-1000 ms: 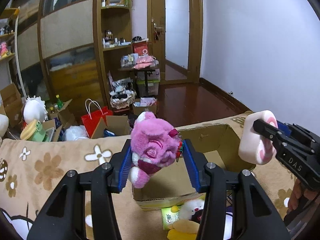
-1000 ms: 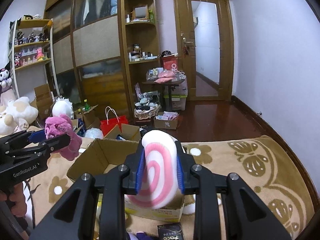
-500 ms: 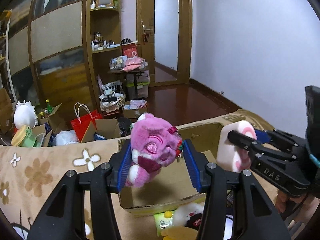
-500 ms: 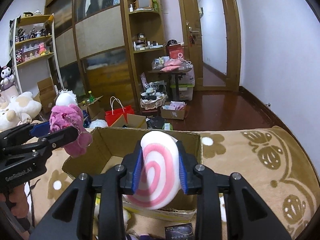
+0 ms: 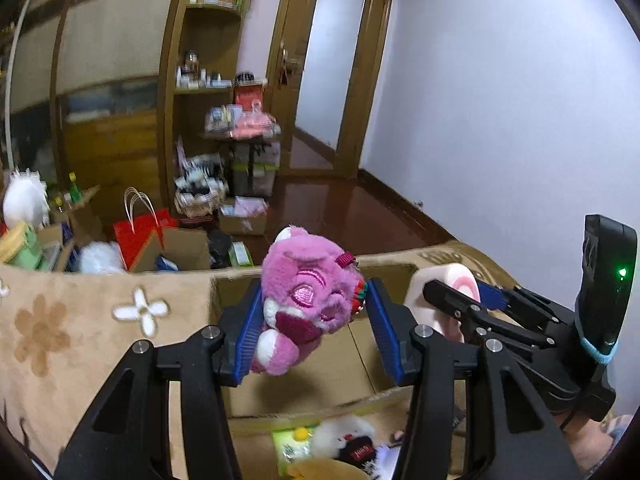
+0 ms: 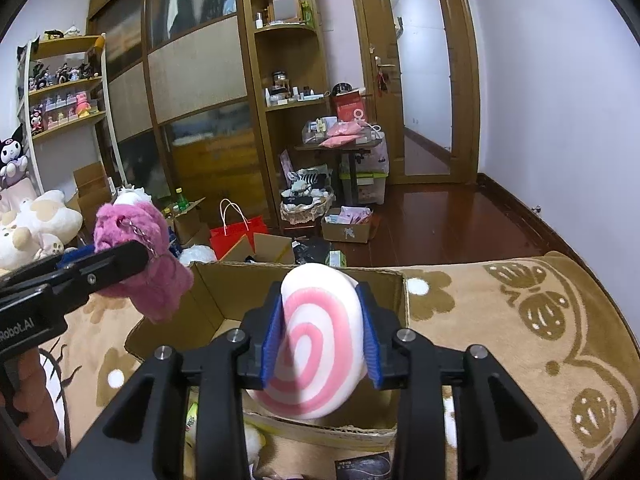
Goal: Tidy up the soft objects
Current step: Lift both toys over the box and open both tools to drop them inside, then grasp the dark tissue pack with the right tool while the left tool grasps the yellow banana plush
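Note:
A pink plush bear [image 5: 304, 284] hangs over the open cardboard box [image 5: 384, 270], and my left gripper [image 5: 314, 300] is shut on it, blue pads on both sides. In the right wrist view a white cushion with a pink swirl [image 6: 316, 344] sits between the pads of my right gripper [image 6: 320, 300], low over the box [image 6: 248, 270]. Its jaws are opening, but the pads still touch the cushion. The left gripper with the bear [image 6: 160, 288] shows at the left edge there. The right gripper with the swirl cushion [image 5: 460, 276] shows at the right of the left wrist view.
The box rests on a beige flowered blanket [image 6: 500, 320]. A white plush [image 5: 344, 436] and a green packet [image 5: 292, 446] lie before its near wall. Beyond the blanket are a red bag [image 6: 236, 236], floor boxes, shelves and white plush toys [image 6: 36, 224].
The right gripper sank with the swirl cushion into the box mouth, and its pads spread a little. The left gripper still holds the bear and has turned toward the box.

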`<state>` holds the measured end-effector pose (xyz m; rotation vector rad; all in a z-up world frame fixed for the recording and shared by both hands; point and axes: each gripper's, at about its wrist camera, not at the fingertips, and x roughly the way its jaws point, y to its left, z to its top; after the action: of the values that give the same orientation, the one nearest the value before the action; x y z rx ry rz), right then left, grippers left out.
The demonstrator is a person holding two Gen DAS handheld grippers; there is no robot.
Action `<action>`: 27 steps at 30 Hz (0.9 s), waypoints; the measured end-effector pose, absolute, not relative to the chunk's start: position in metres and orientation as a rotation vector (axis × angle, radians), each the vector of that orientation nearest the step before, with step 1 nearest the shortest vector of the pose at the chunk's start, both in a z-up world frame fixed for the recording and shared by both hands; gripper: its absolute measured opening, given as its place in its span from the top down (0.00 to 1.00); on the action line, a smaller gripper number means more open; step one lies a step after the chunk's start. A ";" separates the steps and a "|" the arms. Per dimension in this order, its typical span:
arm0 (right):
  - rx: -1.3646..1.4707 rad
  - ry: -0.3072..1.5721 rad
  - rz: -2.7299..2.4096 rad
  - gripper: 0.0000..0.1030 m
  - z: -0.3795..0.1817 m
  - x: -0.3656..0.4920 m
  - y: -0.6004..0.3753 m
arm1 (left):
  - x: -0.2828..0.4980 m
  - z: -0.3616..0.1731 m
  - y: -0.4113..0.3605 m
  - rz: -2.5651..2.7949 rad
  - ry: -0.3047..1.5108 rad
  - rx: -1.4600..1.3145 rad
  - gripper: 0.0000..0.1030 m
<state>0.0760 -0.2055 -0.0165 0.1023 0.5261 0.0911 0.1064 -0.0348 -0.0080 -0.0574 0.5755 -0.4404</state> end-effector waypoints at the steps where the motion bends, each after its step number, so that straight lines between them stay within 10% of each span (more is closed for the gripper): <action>1: 0.102 0.529 0.094 0.62 -0.017 0.076 -0.205 | 0.108 -0.011 -0.036 -0.438 0.595 -0.056 0.52; 11: 0.136 0.588 0.114 0.55 -0.029 0.083 -0.202 | 0.124 -0.041 -0.042 -0.349 0.736 -0.009 0.41; 19: 0.155 0.586 0.123 0.09 -0.023 0.074 -0.204 | 0.114 -0.039 -0.034 -0.295 0.754 0.012 0.09; 27: 0.141 0.591 0.098 0.00 -0.015 0.050 -0.202 | 0.091 -0.024 -0.029 -0.288 0.740 0.048 0.04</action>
<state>0.0499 -0.2020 -0.0150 0.1408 0.5906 0.0978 0.0910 -0.0295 -0.0236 0.0484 0.7397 -0.2883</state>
